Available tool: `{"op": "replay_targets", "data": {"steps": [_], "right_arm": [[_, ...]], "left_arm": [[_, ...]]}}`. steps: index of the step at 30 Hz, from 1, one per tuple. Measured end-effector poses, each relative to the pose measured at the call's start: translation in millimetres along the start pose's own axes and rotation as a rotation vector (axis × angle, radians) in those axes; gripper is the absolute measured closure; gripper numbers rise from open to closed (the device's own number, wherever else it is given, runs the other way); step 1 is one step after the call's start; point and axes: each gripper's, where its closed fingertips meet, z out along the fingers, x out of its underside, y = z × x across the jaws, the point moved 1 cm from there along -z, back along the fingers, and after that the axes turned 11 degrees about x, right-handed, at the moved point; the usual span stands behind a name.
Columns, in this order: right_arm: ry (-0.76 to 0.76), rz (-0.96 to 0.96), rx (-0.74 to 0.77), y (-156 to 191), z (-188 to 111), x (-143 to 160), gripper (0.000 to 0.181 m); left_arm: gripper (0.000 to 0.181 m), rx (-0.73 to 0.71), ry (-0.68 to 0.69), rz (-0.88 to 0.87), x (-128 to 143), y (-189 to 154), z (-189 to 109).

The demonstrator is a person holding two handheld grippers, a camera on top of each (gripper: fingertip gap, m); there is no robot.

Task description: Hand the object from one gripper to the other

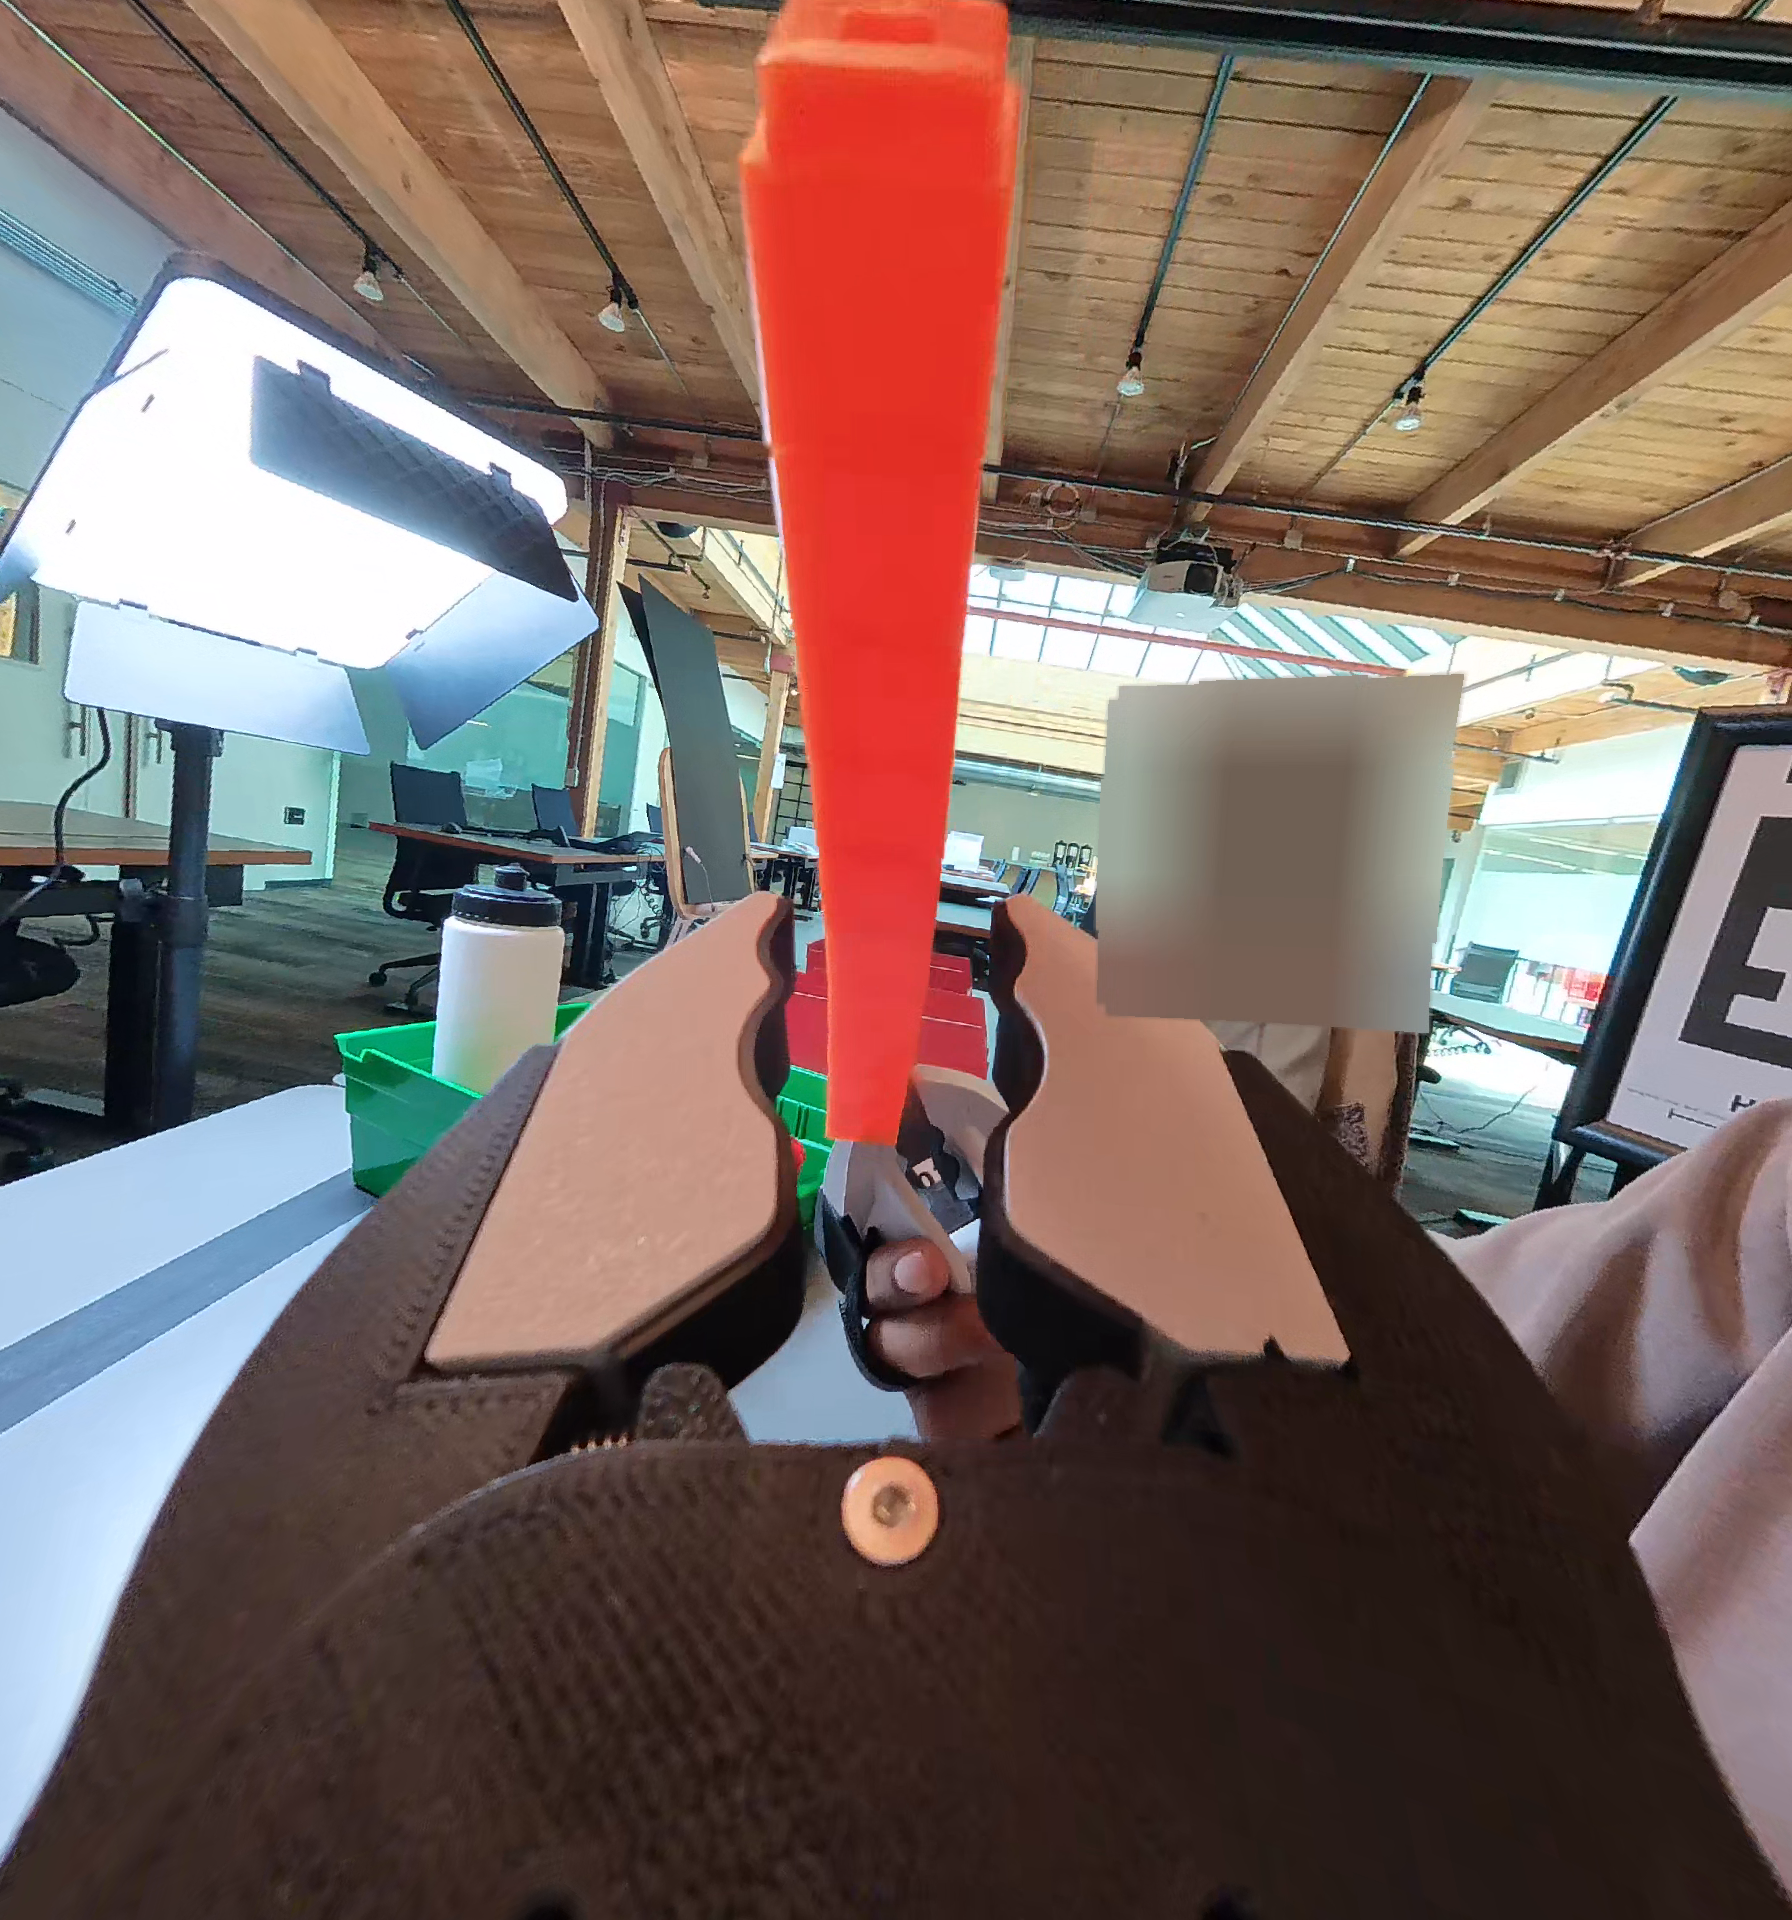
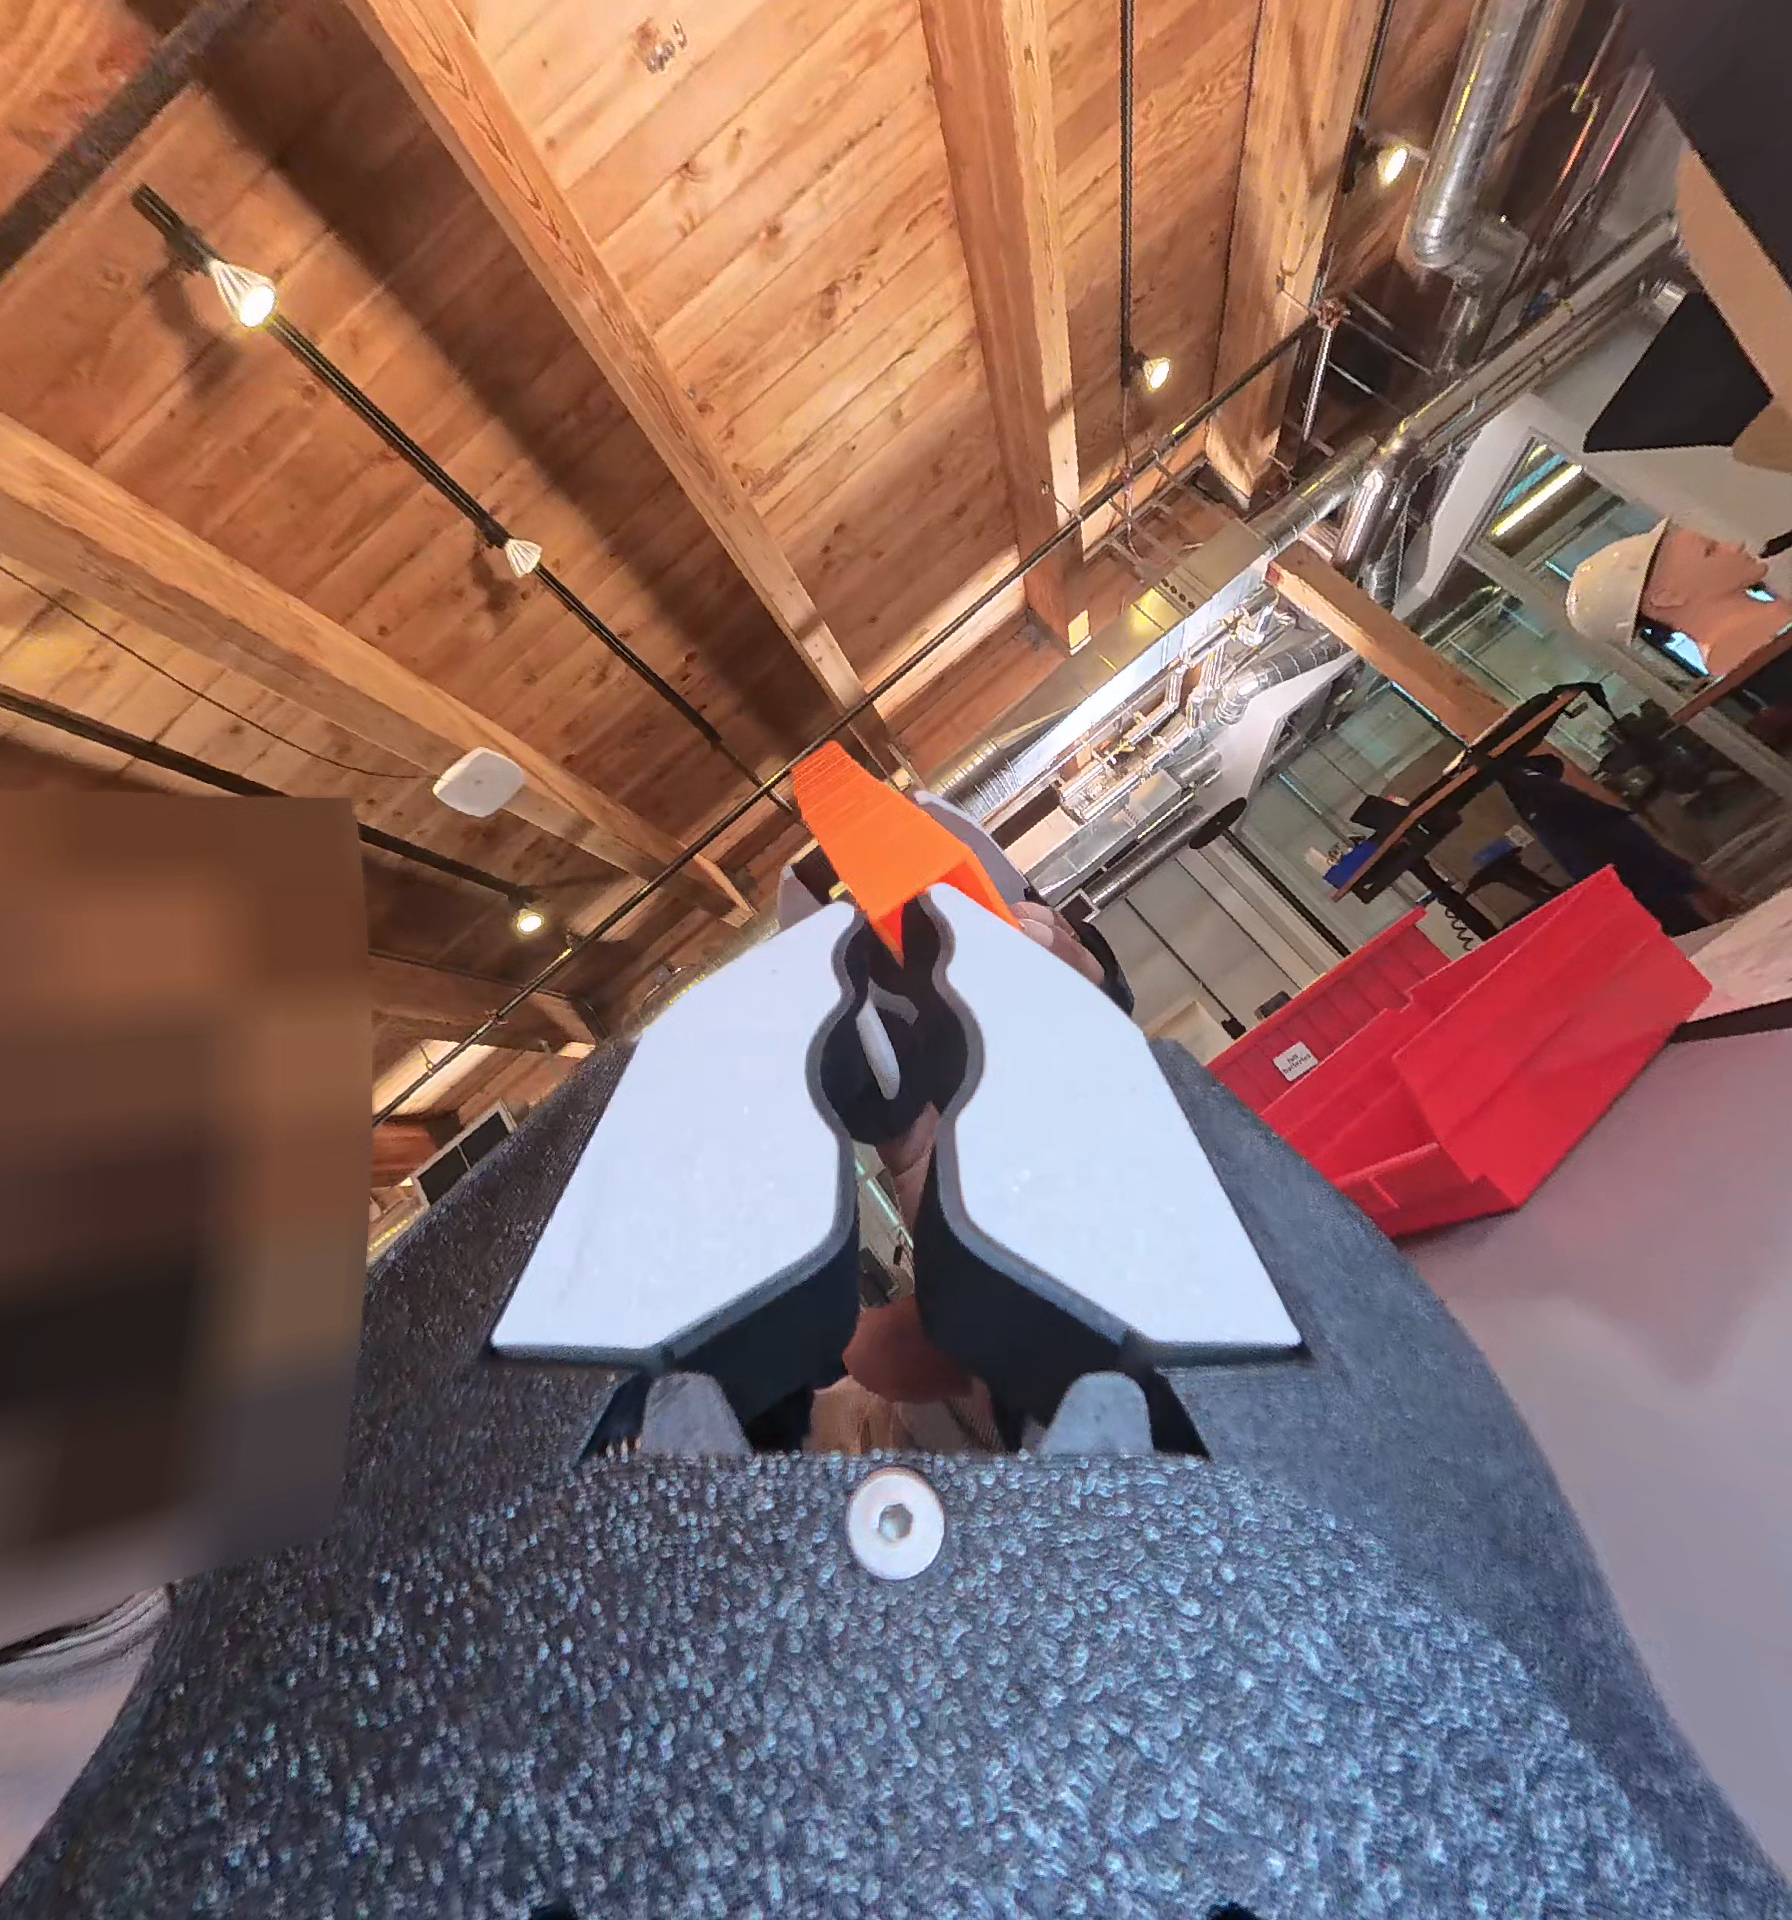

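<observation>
A long orange block [image 1: 876, 520] stands upright in the left wrist view, widening toward the top of the frame. My left gripper [image 1: 892, 925] is open; the block passes between its pink-padded fingers with a gap on each side. The block's narrow lower end sits in the white fingers of my right gripper [image 1: 876, 1179], with a person's thumb [image 1: 913, 1270] just below. In the right wrist view, my right gripper [image 2: 887, 914] is shut on the end of the orange block [image 2: 876, 831], which points away toward the ceiling.
A green bin [image 1: 393, 1101] holding a white bottle [image 1: 497, 987] stands on the white table [image 1: 92, 1247]. Red bins [image 2: 1474, 1060] sit to the right. A lit studio panel [image 1: 279, 499] hangs at the left; a framed marker board [image 1: 1754, 935] and a sleeve [image 1: 1650, 1351] are at the right. The tips of one gripper are about 9 cm away from the tips of the other.
</observation>
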Motion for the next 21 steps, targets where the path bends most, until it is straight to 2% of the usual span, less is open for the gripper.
{"op": "replay_targets", "data": {"steps": [3,6,9,13,16,21], "right_arm": [[-0.033,-0.032,-0.006,4,-2,-8,0.175],[-0.072,-0.202,0.032,13,-2,-21,0.175],[-0.141,-0.491,0.115,27,-4,-35,0.175],[-0.219,-1.008,0.227,54,-4,-43,0.175],[-0.220,-1.394,0.261,67,1,-27,0.175],[-0.114,-1.780,0.229,56,13,23,0.176]], "left_arm": [[0.146,-0.010,0.014,-0.023,3,1,1],[0.144,-0.053,0.007,-0.105,9,5,3],[0.140,-0.075,-0.038,-0.199,11,2,8],[0.139,-0.079,-0.099,-0.328,13,-1,13],[0.136,-0.059,-0.123,-0.418,17,0,16],[0.127,0.063,-0.268,-0.564,7,1,14]]}}
